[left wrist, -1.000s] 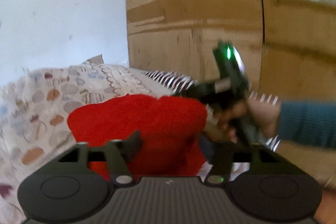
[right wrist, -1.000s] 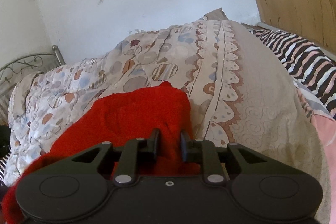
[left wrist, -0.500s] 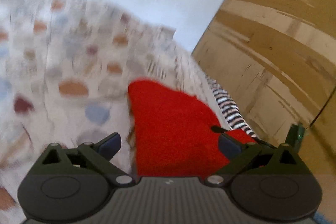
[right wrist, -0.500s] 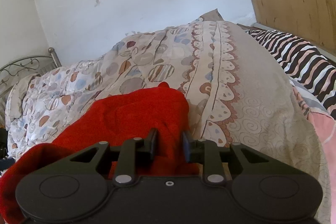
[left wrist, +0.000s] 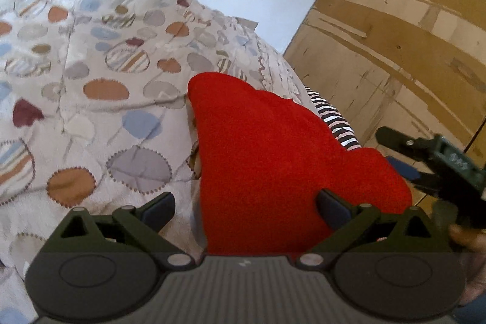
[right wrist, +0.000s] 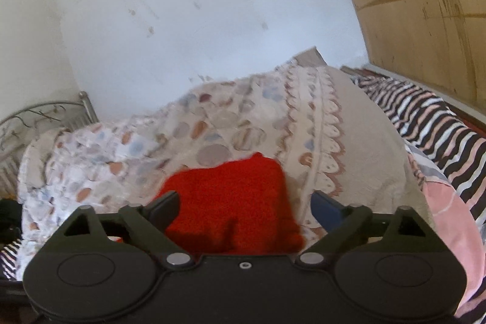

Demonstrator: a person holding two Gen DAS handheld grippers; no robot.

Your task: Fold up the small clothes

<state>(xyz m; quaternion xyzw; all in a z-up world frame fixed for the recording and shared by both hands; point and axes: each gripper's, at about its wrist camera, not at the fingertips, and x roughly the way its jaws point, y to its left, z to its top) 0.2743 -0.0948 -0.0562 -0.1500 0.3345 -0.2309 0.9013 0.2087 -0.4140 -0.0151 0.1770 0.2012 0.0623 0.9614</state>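
Now the red garment point(left wrist: 273, 160) lies in a folded heap on the patterned quilt point(left wrist: 100, 87) of the bed, beside a striped cloth point(right wrist: 425, 123). Both tools stand wide apart and grip nothing: the left hand-held gripper point(left wrist: 246, 205) hovers over the garment, while the right hand-held gripper point(right wrist: 244, 205) has just been opening, the garment lying loose between its fingers.
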